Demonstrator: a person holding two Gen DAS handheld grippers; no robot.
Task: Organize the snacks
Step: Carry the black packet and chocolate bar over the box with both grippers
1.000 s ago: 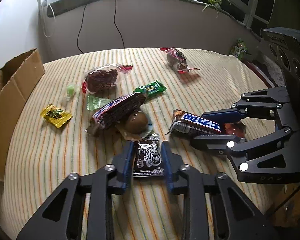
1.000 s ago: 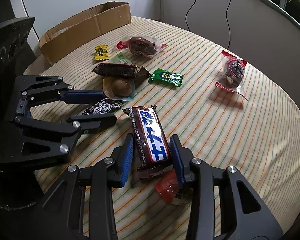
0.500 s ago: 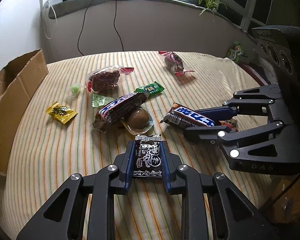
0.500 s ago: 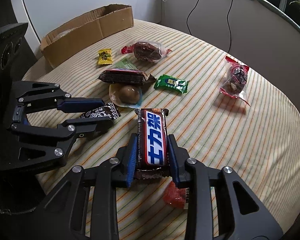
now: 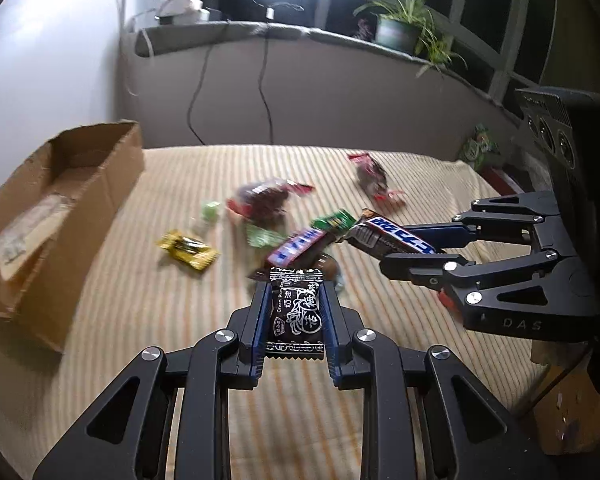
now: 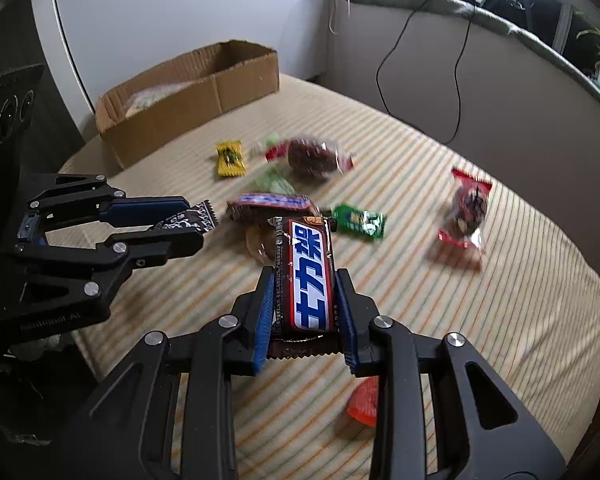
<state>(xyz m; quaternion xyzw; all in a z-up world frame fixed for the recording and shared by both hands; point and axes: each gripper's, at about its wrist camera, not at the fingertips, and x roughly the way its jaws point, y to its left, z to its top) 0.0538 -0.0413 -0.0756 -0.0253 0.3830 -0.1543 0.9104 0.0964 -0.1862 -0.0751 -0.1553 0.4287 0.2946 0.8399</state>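
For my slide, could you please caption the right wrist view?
Right gripper lifts a chocolate bar above snacks scattered before a cardboard box.

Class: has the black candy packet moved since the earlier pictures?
Yes. The packet, clamped in the left gripper, has lifted off the striped cloth.

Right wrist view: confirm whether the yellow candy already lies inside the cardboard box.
No, the yellow candy lies on the striped cloth outside the cardboard box.

Both cams ride on my wrists, looking forward and down along my fingers, close over the striped cloth (image 5: pixel 140 300). The left view faces the window ledge, with the cardboard box (image 5: pixel 60 200) on its left. The right view has the box (image 6: pixel 188 92) far-left. Both share the snack pile, and each sees my other gripper.
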